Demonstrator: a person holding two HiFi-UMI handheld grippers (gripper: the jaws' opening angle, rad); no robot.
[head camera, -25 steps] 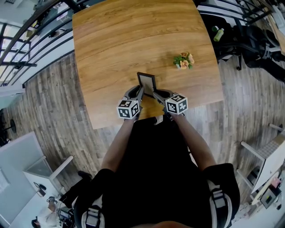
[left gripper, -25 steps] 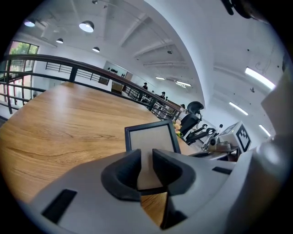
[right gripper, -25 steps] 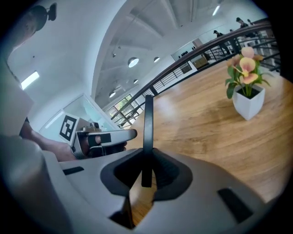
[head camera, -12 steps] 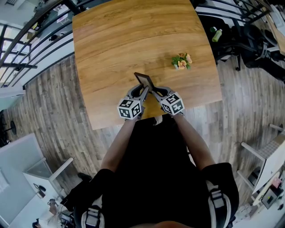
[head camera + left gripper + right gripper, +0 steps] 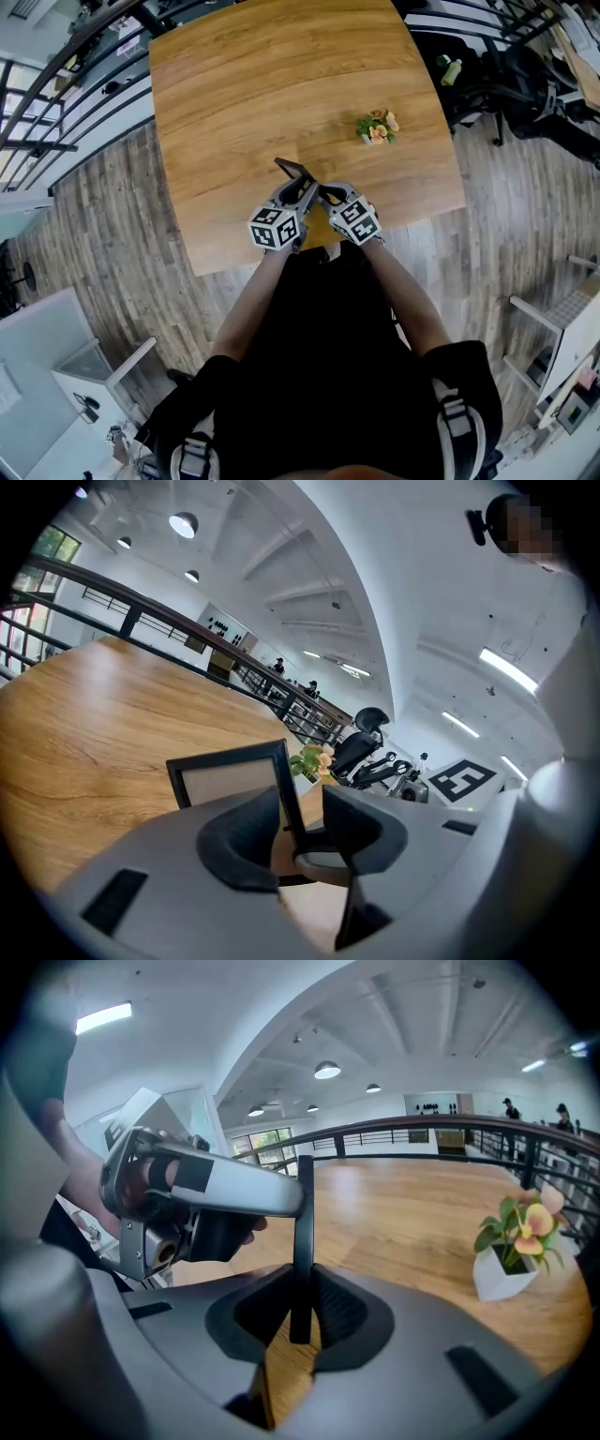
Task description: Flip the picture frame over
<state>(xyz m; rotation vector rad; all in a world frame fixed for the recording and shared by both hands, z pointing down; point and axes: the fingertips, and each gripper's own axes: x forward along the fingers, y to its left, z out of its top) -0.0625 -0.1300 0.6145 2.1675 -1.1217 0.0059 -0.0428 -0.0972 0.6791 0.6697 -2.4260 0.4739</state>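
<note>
Picture frame (image 5: 293, 170) sits lower centre of the head view, over the near edge of the table (image 5: 234, 94), tipped up on edge, neither face lying flat. Can't tell if its lower edge touches the wood.

Right gripper (image 5: 323, 192): jaws clamped on the frame's thin edge, carrying it.

Left gripper (image 5: 302, 190): jaws just been opening, now apart. Frame's side bar stands between them, pads not pressing.

Read: flip roughly halfway. Left to do: rotate past vertical, lay it on the other face, release.

Surface: bare wood-grain tabletop, small flower pot (image 5: 377, 128) right of centre. Room: plank floor (image 5: 112, 206), railing (image 5: 56, 84) upper left, office chair (image 5: 361, 747) beyond the table.
</note>
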